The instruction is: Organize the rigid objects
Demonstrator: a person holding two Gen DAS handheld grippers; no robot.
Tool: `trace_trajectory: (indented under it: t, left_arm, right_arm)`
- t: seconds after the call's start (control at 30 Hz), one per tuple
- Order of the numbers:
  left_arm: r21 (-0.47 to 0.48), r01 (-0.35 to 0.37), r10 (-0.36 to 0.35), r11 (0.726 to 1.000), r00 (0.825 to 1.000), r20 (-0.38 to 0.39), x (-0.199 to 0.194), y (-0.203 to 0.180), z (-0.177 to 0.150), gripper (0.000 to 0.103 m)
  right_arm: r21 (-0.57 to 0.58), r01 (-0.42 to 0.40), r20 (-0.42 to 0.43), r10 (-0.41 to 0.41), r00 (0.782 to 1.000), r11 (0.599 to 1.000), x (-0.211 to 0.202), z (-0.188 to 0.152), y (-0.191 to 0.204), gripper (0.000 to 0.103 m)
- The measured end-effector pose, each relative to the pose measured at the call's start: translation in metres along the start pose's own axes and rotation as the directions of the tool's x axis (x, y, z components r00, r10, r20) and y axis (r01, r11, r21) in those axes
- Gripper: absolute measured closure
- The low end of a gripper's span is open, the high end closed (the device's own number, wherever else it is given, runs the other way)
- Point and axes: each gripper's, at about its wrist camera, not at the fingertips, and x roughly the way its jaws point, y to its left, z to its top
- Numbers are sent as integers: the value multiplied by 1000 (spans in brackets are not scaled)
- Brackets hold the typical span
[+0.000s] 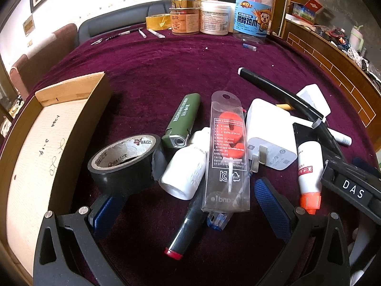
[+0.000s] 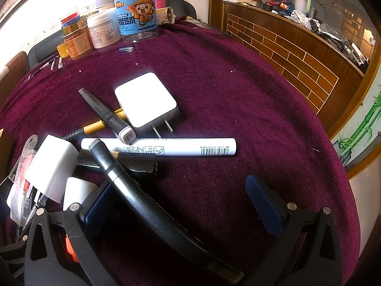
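Observation:
A pile of small items lies on the purple cloth: a black tape roll (image 1: 123, 164), a green lighter (image 1: 182, 121), a white bottle (image 1: 184, 174), a clear package with red rings (image 1: 227, 152), white chargers (image 1: 269, 133) (image 2: 145, 100), a glue tube (image 1: 309, 174), a red-capped marker (image 1: 185, 228) and a white marker (image 2: 166, 147). My left gripper (image 1: 185, 205) is open, its fingers astride the tape, bottle and package. My right gripper (image 2: 181, 200) is open, and a long black pen (image 2: 147, 205) lies between its fingers. An open cardboard box (image 1: 42, 147) stands left.
Jars and tubs (image 1: 214, 16) and a yellow tape roll (image 1: 158, 22) stand at the far edge, with small tools (image 1: 128, 33) beside them. A wooden counter (image 2: 297, 54) runs along the right. Bare purple cloth (image 2: 250, 119) spreads to the right of the pile.

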Motion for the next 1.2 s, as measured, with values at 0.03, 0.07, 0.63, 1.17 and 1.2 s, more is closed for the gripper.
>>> trace_trajectory:
  t: [0.03,0.07,0.63,1.17,1.2]
  left_arm:
    - [0,0,0,1000,1000,1,0,0,0,1]
    - [0,0,0,1000,1000,2,0,-1,-1,1]
    - [3,1,-1,1000,1000,0,-3,-2,-3,1]
    - [19,-4,5,1000,1000,-28,-3,-4,-4,1]
    - [19,-3,4,1000,1000,-27,-3,-3,-4,1]
  right_arm:
    - [0,0,0,0,1000,1000,0,0,0,0]
    - [0,0,0,0,1000,1000,0,0,0,0]
    - [-28,-10,-2,10,1000,1000,-1,-2,8,0]
    - [-78,-55,-125,45,991,995,0,-1,3,0]
    - [-80,-58,-121,48,991,995,-1,-2,2,0]
